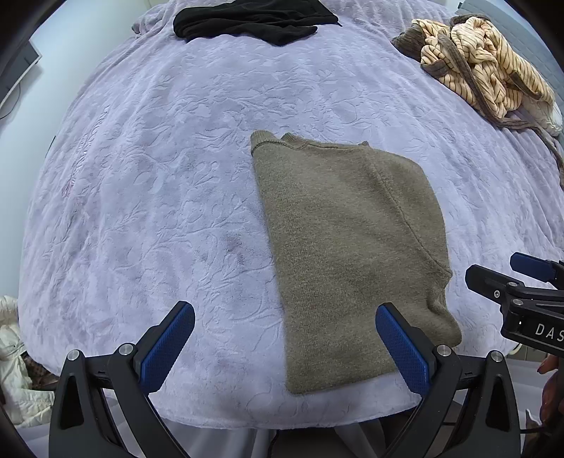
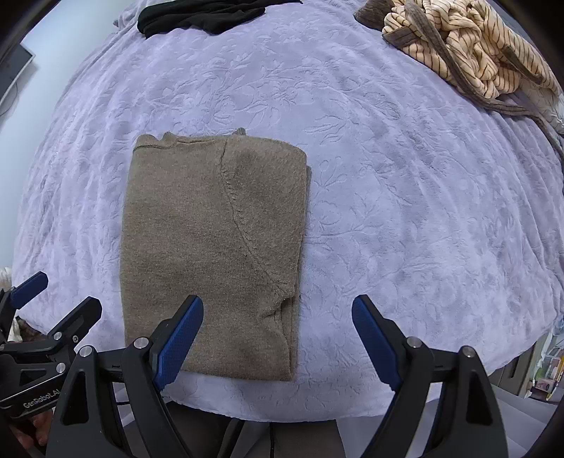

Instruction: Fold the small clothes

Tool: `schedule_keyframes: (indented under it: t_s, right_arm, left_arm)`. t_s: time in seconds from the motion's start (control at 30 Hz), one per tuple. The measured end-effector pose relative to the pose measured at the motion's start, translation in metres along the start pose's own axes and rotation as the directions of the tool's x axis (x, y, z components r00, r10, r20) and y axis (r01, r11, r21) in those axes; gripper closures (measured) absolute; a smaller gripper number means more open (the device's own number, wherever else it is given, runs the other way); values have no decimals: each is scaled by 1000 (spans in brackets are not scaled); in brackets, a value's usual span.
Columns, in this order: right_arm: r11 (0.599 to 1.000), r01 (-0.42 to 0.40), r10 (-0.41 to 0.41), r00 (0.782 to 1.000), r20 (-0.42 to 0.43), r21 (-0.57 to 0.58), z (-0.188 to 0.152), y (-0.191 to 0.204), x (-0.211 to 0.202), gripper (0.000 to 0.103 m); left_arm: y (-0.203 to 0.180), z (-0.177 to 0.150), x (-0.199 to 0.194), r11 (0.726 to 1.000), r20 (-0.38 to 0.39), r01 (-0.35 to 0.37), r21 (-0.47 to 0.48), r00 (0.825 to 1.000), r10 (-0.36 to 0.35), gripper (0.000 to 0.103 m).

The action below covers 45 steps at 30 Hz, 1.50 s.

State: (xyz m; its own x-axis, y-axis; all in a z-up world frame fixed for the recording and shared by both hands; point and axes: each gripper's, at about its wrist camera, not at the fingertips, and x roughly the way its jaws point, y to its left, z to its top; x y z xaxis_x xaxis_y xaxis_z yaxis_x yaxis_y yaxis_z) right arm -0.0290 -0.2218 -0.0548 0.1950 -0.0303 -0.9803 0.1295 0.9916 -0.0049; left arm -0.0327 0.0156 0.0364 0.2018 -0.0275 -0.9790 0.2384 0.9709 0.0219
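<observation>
Both grippers (image 1: 285, 338) (image 2: 278, 338) gape wide, empty; folded sweater (image 2: 211, 246) near, striped heap (image 2: 469, 45) far right

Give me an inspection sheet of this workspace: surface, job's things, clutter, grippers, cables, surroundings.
Surface: lavender embossed bedspread, lying smooth.
Job's things: olive knit sweater folded into a rectangle, flat near the front edge; striped cream garment bunched at far right; black garment heaped at far edge.
Clutter: nothing seen on the bedspread besides clothes.
Grippers: left gripper jaws open, holding nothing, its right finger over the sweater's near corner; right gripper jaws open, holding nothing.
Cables: dark cable below the bed edge.
Surroundings: white padded item on the floor at left; shelf items at right, blurred.
</observation>
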Motion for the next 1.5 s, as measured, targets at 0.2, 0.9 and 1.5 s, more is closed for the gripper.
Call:
schedule_keyframes:
  t_s: [0.2,0.9,1.5]
  right_arm:
    - [1000,2,-2,1000,0,0,0,0,0,15]
    - [1000,5,-5,1000,-4,0,-1,1,2,14]
    - [1000,9,-9,1000,-11,-7,3,0,4,14]
  left_arm:
    - [0,-1,0,1000,0,0,-2,1000,0,0]
    - [1,-2,0,1000,4,-5,5,1000,5,0]
    - [3,0,0,1000,3,-12,5,1000,12,0]
